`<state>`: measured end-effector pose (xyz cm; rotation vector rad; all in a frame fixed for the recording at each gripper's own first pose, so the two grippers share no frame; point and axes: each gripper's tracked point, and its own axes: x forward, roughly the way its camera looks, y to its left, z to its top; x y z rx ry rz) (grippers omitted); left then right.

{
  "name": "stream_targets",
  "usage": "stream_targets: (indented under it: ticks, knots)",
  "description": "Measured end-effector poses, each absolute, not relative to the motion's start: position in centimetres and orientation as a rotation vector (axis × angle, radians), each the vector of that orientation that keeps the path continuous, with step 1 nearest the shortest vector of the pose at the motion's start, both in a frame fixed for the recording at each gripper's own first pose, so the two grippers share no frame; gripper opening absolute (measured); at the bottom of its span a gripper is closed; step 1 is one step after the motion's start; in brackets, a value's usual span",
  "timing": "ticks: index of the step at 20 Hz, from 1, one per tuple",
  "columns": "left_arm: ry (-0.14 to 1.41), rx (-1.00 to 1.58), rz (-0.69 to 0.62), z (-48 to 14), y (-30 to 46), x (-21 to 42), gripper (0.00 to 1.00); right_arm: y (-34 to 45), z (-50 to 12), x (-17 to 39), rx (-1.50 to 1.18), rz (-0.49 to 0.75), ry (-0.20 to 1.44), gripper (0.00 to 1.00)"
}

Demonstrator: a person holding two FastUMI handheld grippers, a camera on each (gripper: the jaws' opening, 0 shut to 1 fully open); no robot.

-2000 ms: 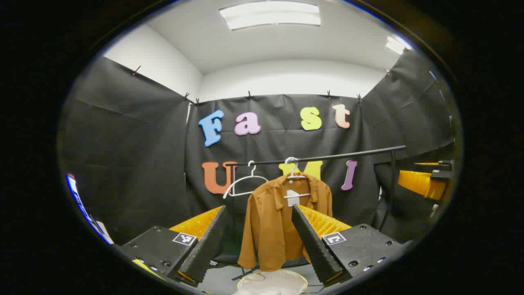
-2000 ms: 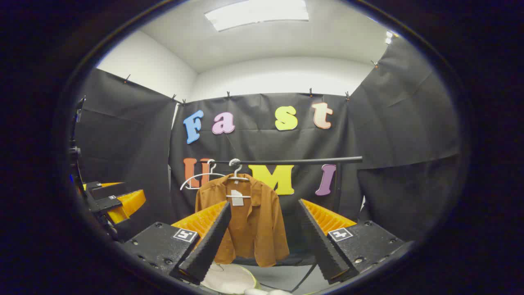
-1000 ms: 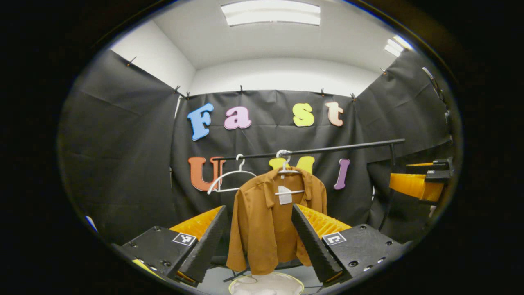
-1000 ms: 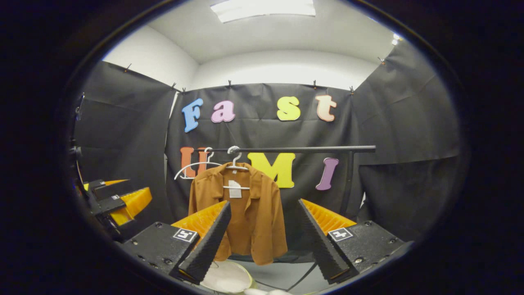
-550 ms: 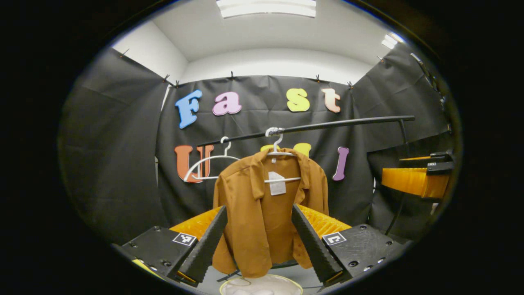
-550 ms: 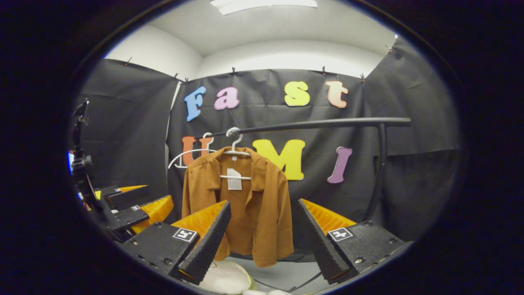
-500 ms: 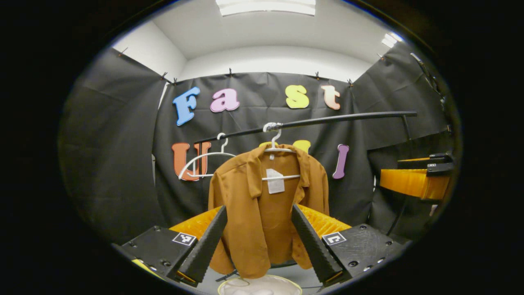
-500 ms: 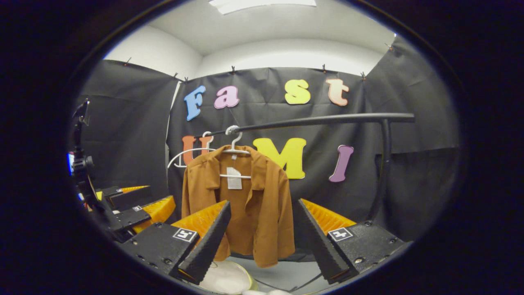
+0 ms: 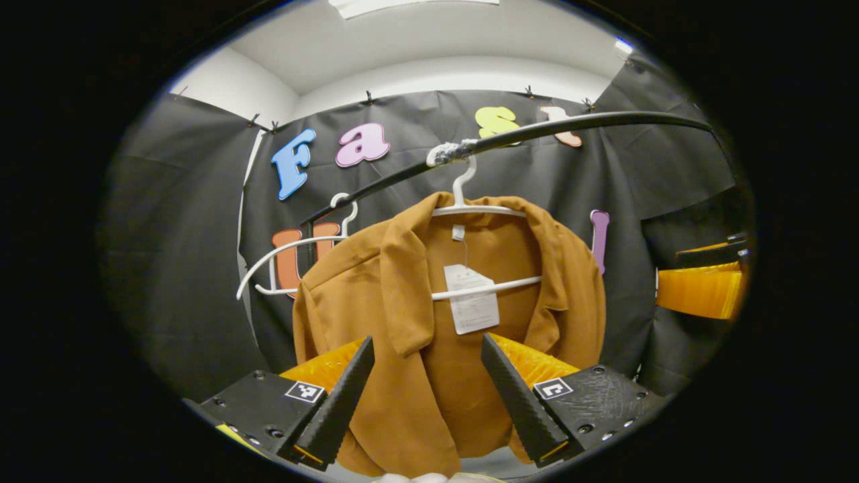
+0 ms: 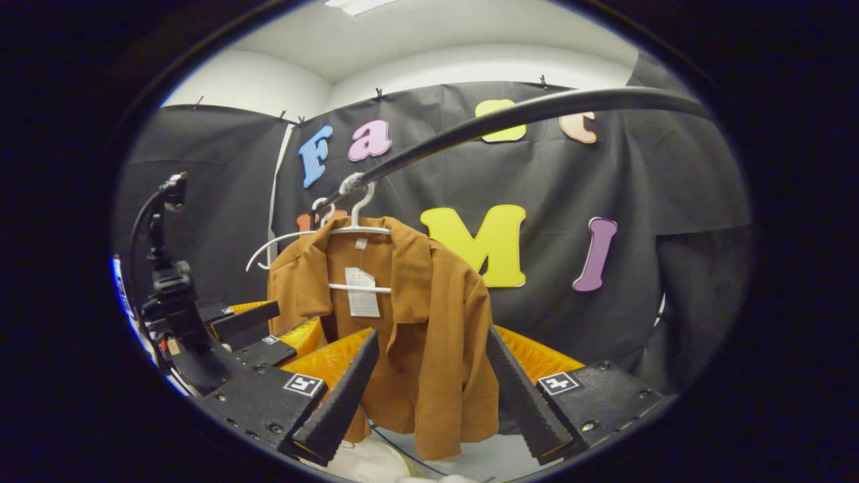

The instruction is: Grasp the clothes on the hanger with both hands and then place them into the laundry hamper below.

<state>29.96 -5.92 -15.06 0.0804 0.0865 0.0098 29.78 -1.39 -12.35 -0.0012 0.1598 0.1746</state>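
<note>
A brown shirt hangs on a white hanger from a black rail. My left gripper is open, close in front of the shirt's chest, fingers apart on either side of the front opening, not touching it. In the right gripper view the same shirt hangs ahead. My right gripper is open and faces the shirt's right half. The white laundry hamper sits below the shirt, its rim just peeking in at the bottom edge.
An empty white hanger hangs on the rail left of the shirt. The rail's upright post stands at the right. The other gripper shows at the right of the left gripper view, and at the left of the right gripper view.
Both grippers have moved forward and up toward the shirt, which now looms much larger. The rail now passes overhead. Both stay open.
</note>
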Motion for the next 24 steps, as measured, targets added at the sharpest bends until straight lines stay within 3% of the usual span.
stream_targets:
  ticks: [10,13,15,17,18,19,22,24]
  knots:
    - [0.085,0.088,0.091,-15.3,-4.3,35.3,0.99,1.2,-15.5,37.3,0.017,0.233,0.211,1.00]
    - [0.079,0.085,0.102,-15.3,-3.6,35.5,0.95,2.1,-16.1,39.1,0.011,0.218,0.220,0.96]
    - [0.084,0.093,0.098,-15.4,-3.5,35.4,0.85,2.9,-16.6,40.1,0.012,0.206,0.222,0.95]
    - [0.095,0.099,0.085,-15.5,-3.4,35.5,0.84,3.4,-17.1,41.1,0.004,0.188,0.223,0.92]
    - [0.105,0.096,0.069,-15.7,-3.5,35.6,0.73,3.9,-17.2,41.6,0.010,0.191,0.216,0.88]
    - [0.115,0.091,0.068,-16.1,-3.3,35.8,0.75,4.1,-17.5,42.0,0.011,0.187,0.225,0.81]
    - [0.143,0.065,0.049,-16.7,-3.5,36.2,0.48,3.7,-18.0,42.9,0.025,0.174,0.234,0.63]
    - [0.141,0.054,0.071,-16.3,-2.6,35.5,0.27,3.1,-18.0,42.8,0.054,0.165,0.233,0.39]
